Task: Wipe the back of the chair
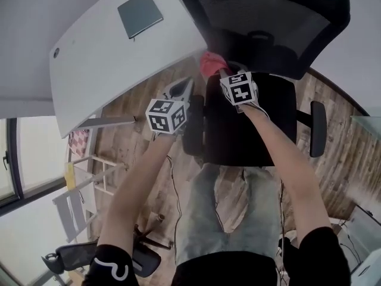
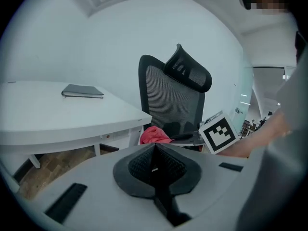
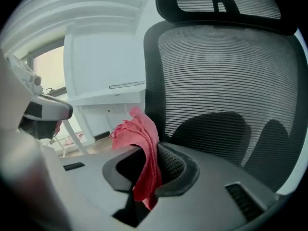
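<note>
A black office chair stands in front of me, its mesh back point(image 1: 268, 16) point(image 3: 226, 76) point(image 2: 173, 100) topped by a headrest point(image 3: 221, 1). My right gripper point(image 1: 219, 71) point(image 3: 151, 158) is shut on a red cloth point(image 1: 211, 63) point(image 3: 142, 143). It holds the cloth just in front of the mesh back's lower left side, above the seat point(image 1: 247, 124). My left gripper point(image 1: 181, 89) point(image 2: 155, 150) hovers left of the seat, shut with nothing between its jaws. In the left gripper view the red cloth point(image 2: 155, 134) and the right gripper's marker cube point(image 2: 219, 133) show ahead.
A white curved desk point(image 1: 119, 52) stands close to the chair's left, with a grey notebook point(image 1: 140, 14) on it. The chair's right armrest point(image 1: 318, 127) sticks out. Another dark chair point(image 1: 77, 258) lies at the lower left on the wooden floor.
</note>
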Tool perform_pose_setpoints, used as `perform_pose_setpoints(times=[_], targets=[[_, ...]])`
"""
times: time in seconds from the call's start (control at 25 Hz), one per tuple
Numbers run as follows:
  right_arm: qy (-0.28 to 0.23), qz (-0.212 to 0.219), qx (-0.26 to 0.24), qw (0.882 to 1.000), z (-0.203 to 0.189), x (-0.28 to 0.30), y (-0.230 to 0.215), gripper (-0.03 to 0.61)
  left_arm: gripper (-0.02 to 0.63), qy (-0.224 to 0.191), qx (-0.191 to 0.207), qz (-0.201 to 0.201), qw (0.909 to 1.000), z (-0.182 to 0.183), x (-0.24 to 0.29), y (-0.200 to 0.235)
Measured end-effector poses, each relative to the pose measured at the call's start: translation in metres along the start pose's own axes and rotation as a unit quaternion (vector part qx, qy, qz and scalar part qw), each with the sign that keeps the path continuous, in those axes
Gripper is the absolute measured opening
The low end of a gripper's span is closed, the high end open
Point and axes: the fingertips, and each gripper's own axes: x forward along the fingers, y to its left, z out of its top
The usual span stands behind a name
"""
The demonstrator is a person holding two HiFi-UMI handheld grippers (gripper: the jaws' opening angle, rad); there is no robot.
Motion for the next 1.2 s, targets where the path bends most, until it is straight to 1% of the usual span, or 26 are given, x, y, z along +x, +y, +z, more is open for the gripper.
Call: perform_pose_setpoints(times=[0.12, 0.24, 0.36, 0.48, 0.92, 1.2], targets=[[0.011, -0.024, 0.017, 0.999, -0.004, 0.006, -0.007, 0.077, 0.025, -0.005, -0.008, 0.001, 1.0, -0.004, -0.004, 0.007], [0.018, -0.046, 0.024, 0.999, -0.007, 0.002, -0.022, 0.077, 0.025, -0.004, -0.007, -0.003, 1.0, -0.003, -0.003, 0.005], [0.018, -0.067, 0.035, 0.997, -0.008, -0.005, -0.046, 0.077, 0.025, -0.003, -0.003, -0.007, 1.0, 0.002, 0.005, 0.0], [0.015, -0.089, 0.061, 0.994, -0.011, -0.019, -0.075, 0.075, 0.025, -0.003, -0.001, -0.012, 0.9999, 0.006, 0.015, -0.01], [0.011, -0.15, 0.115, 0.982, -0.035, -0.076, -0.178, 0.077, 0.025, 0.02, 0.023, -0.049, 0.9984, 0.012, 0.063, -0.076], [0.011, -0.189, 0.142, 0.972, -0.055, -0.119, -0.241, 0.077, 0.025, 0.032, 0.049, -0.076, 0.9954, 0.021, 0.09, -0.126]])
